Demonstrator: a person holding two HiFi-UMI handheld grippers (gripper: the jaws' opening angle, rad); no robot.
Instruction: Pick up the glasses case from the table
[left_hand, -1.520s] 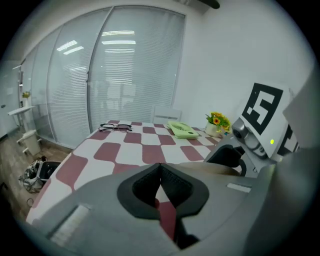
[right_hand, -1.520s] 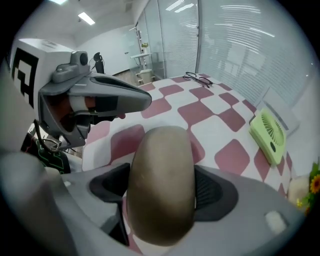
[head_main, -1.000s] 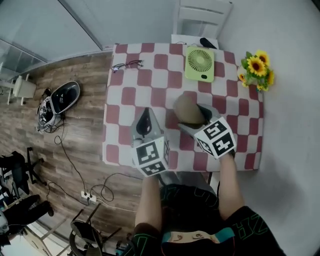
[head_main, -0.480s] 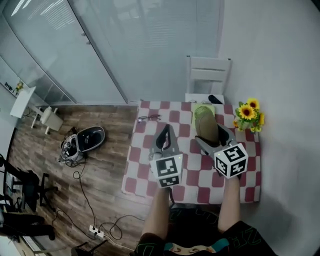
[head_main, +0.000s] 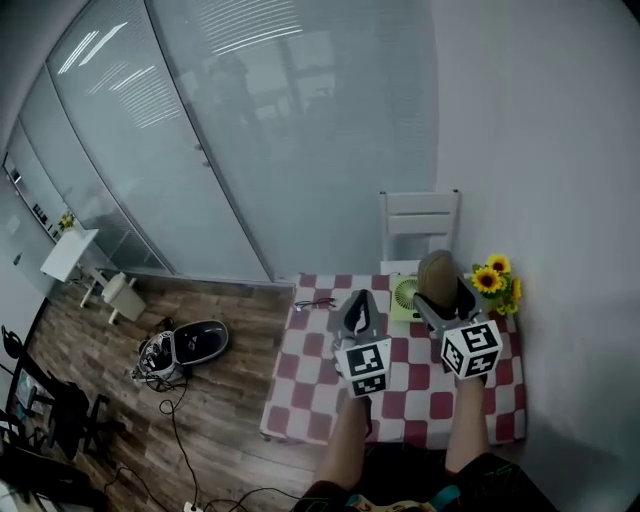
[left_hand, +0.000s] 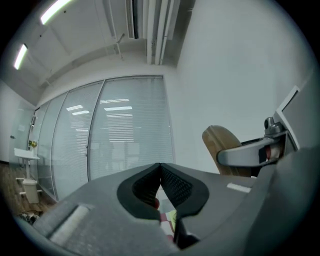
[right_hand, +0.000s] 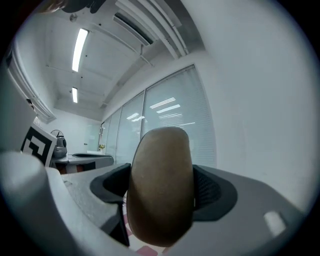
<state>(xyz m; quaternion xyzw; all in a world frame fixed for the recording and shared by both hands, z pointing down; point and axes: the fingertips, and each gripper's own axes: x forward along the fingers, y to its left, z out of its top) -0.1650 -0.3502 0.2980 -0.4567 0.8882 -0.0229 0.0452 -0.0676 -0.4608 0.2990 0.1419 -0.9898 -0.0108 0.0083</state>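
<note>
The tan, oval glasses case (head_main: 436, 275) is held up off the red-and-white checked table (head_main: 305, 375), with my right gripper (head_main: 440, 292) shut on it. In the right gripper view the glasses case (right_hand: 161, 187) fills the space between both jaws and points up toward the wall. My left gripper (head_main: 358, 312) hangs over the table's middle, jaws shut with nothing between them; in the left gripper view that gripper (left_hand: 160, 172) also points up, and the glasses case (left_hand: 220, 142) shows at the right.
A pair of spectacles (head_main: 318, 303) lies at the table's far left corner. A green fan (head_main: 404, 297) and sunflowers (head_main: 494, 281) stand at the far edge. A white chair (head_main: 420, 225) is behind the table. A robot vacuum (head_main: 187, 345) and cables lie on the wooden floor.
The head view has tilted up, so the table looks smaller and lower. Both grippers rose and now point upward, with the glasses case lifted in the right one.
</note>
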